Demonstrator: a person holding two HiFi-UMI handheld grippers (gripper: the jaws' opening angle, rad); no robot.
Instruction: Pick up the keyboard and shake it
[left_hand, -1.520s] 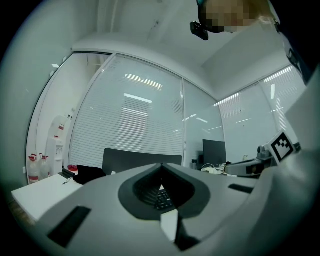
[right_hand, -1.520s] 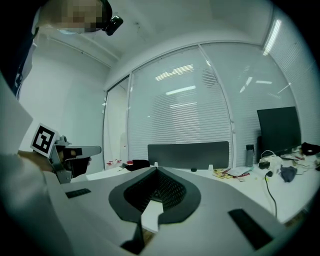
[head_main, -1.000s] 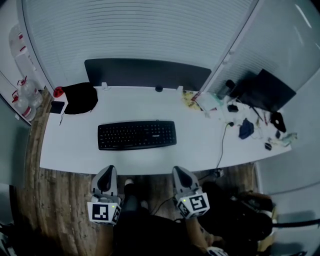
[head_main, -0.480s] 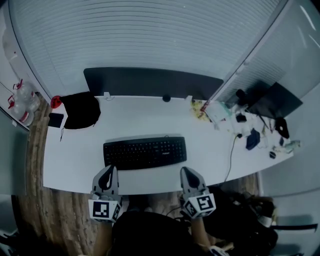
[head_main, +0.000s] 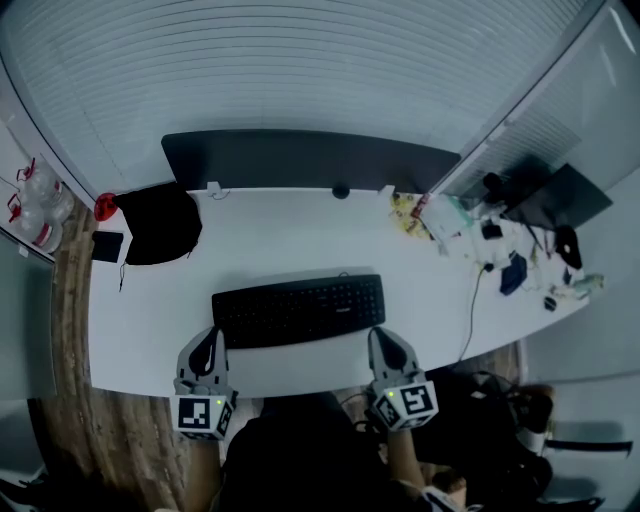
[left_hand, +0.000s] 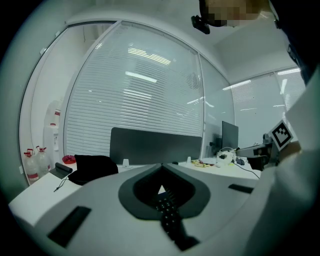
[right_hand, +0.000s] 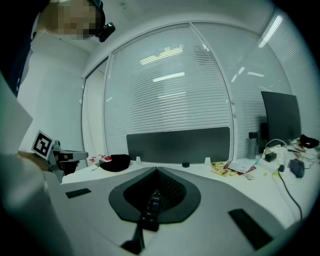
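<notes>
I'm planning to open left gripper (head_main: 212, 337) and right gripper (head_main: 381, 336) (2 shut, empty jaw pairs), then pinch the keyboard (head_main: 298, 310) at both ends evenly

- I moved my left fingers (head_main: 209, 345) forward from short of the bench (head_main: 300, 235) to over its near edge, close to the keyboard (head_main: 298, 310).
- My right fingers (head_main: 385, 345) advanced likewise.

The head view looks steeply down on the whole table (head_main: 300, 240) from above its near edge. Both gripper views sit low there, facing far; all share the keyboard (head_main: 298, 310) and dark panel (head_main: 310, 160).
</notes>
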